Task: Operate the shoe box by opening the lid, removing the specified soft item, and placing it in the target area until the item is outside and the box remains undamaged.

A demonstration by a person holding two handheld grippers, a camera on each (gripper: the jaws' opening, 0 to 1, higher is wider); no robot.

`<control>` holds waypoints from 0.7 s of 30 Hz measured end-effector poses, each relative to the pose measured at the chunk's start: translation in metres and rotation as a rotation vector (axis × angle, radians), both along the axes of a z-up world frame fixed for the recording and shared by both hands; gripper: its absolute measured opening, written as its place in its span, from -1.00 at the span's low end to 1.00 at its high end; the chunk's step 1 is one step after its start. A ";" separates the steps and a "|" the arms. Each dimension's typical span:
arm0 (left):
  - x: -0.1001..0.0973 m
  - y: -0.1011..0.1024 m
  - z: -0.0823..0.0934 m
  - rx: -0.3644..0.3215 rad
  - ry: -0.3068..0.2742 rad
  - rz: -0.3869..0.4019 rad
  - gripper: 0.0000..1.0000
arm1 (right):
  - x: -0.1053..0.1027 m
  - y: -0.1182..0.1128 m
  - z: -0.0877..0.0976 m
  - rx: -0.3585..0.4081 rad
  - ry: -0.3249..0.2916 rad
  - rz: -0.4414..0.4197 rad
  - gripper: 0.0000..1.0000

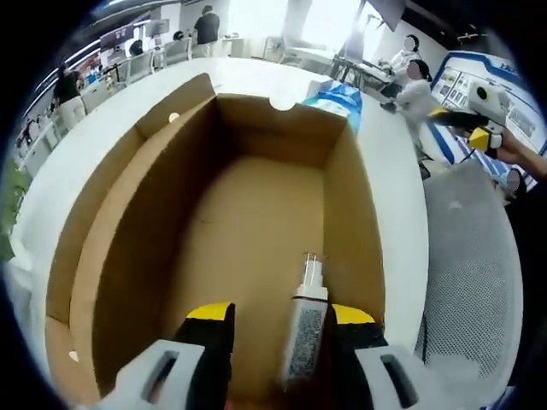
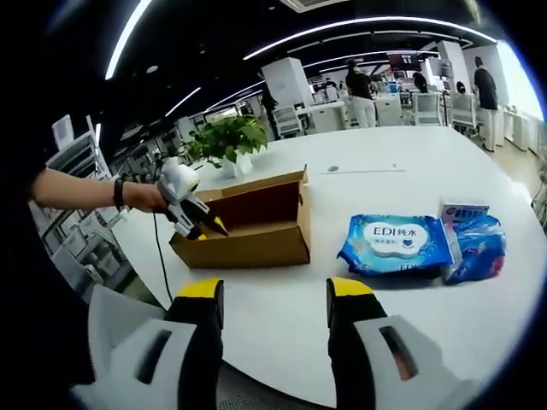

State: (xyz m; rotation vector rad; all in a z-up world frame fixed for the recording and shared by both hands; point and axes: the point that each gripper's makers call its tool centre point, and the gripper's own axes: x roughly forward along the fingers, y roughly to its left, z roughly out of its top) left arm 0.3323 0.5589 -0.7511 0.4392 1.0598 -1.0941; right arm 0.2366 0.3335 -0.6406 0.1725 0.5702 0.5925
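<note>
I am holding my left gripper (image 1: pixel 273 342) down inside the open cardboard shoe box (image 1: pixel 120 256), and its fingers are pinching a small bottle (image 1: pixel 303 329) with a clear cap and a speckled label, standing nearly upright against the right finger, close to the box's near wall. The box floor beyond it is bare brown card. In the right gripper view, I am keeping my right gripper (image 2: pixel 273 307) above the near edge of the white table (image 2: pixel 410 175), its fingers spread apart and gripping nothing. The shoe box (image 2: pixel 248 231) is sitting left of centre, with my left gripper (image 2: pixel 192 213) reaching into it from the left. To the right, well apart from the box, a blue wet-wipes pack (image 2: pixel 393 243) is lying flat, touching a blue crinkled packet (image 2: pixel 479 248).
</note>
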 end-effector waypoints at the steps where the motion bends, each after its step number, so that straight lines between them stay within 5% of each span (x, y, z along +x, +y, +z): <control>1: 0.000 -0.001 -0.001 0.004 0.001 -0.008 -0.10 | 0.000 0.001 0.000 -0.002 0.001 0.002 -0.09; 12: -0.001 0.011 -0.017 0.143 -0.028 -0.083 -0.06 | -0.002 0.002 -0.003 -0.008 0.007 0.007 -0.09; 21: -0.007 0.004 -0.016 0.123 -0.068 -0.148 -0.23 | -0.003 0.002 -0.004 -0.003 0.008 0.005 -0.10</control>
